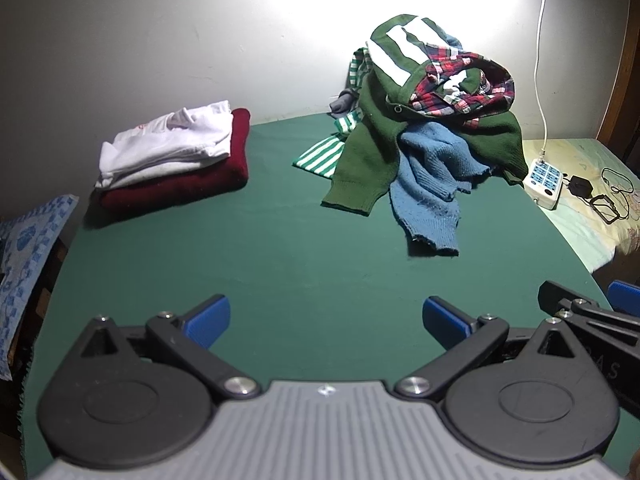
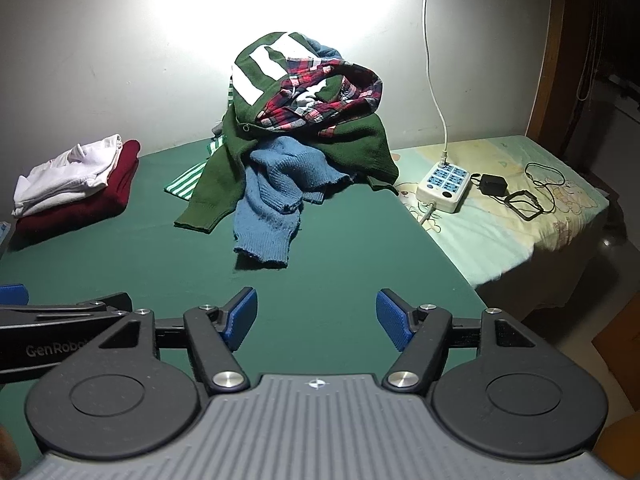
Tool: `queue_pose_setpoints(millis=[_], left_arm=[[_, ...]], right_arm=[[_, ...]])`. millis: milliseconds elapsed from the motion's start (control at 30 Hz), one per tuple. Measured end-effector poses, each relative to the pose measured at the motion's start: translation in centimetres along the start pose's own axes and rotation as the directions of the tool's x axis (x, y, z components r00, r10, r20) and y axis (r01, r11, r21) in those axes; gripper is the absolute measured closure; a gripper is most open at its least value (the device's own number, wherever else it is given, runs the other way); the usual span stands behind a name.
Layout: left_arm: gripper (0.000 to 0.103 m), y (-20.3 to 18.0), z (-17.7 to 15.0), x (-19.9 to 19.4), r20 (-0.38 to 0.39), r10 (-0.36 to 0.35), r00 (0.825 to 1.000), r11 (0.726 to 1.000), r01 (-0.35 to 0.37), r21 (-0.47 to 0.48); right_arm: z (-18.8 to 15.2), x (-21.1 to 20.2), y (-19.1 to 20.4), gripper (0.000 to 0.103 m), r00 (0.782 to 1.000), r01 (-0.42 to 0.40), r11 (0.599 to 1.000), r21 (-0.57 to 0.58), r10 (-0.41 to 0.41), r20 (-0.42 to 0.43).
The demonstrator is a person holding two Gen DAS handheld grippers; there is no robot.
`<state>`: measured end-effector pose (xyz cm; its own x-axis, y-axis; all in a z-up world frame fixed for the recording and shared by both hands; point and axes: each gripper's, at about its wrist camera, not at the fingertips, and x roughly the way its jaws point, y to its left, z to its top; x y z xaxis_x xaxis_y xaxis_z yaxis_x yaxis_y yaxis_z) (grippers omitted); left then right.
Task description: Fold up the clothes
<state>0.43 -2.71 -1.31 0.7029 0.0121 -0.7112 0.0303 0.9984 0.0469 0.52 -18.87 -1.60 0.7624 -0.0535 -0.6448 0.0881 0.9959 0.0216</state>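
A pile of unfolded clothes sits at the back of the green cloth (image 1: 280, 240): a dark green sweater (image 1: 368, 140) (image 2: 224, 172), a blue knit sweater (image 1: 428, 184) (image 2: 272, 196), a red plaid shirt (image 1: 460, 84) (image 2: 320, 100) and a green-white striped garment (image 1: 320, 156). A folded stack, white shirt (image 1: 168, 140) (image 2: 68, 176) on maroon sweater (image 1: 180, 184) (image 2: 80, 200), lies back left. My left gripper (image 1: 326, 320) is open and empty above the cloth. My right gripper (image 2: 316, 316) is open and empty, well short of the pile.
A white power strip (image 2: 444, 184) with a cable, a black charger (image 2: 494, 186) and wires lie on the pale sheet (image 2: 520, 220) at the right. A blue patterned cloth (image 1: 24, 248) is at the left edge. A white wall stands behind.
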Motion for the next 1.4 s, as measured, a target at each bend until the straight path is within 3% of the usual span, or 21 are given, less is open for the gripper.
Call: queue_pose_setpoints(millis=[100, 167, 200, 600, 1400], left_arm=[[0.001, 0.2, 0.0, -0.1, 0.001, 0.001, 1.0, 1.0, -0.001, -0.004], [0.001, 0.3, 0.0, -0.2, 0.004, 0.01, 1.0, 1.0, -0.01, 0.001], [0.001, 0.3, 0.0, -0.2, 0.007, 0.019, 1.0, 1.0, -0.019, 0.004], [0.0, 1.4, 0.6, -0.1, 0.019, 0.046, 0.999, 0.999, -0.046, -0.004], [0.0, 0.1, 0.3, 1.3, -0.03, 0.069, 0.997, 0.997, -0.068, 0.022]], right_arm=[[-0.1, -0.1, 0.5, 0.039, 1.0, -0.003, 1.0, -0.01, 0.003, -0.001], [-0.2, -0.1, 1.1, 0.05, 1.0, -0.008, 0.999, -0.043, 0.007, -0.015], [-0.3, -0.1, 1.4, 0.051, 1.0, -0.006, 0.999, -0.051, 0.006, -0.017], [0.1, -0.2, 2.1, 0.043, 1.0, -0.003, 1.0, -0.029, 0.003, 0.02], [-0.3, 1.1, 1.0, 0.041, 1.0, -0.014, 1.0, -0.002, 0.014, -0.025]])
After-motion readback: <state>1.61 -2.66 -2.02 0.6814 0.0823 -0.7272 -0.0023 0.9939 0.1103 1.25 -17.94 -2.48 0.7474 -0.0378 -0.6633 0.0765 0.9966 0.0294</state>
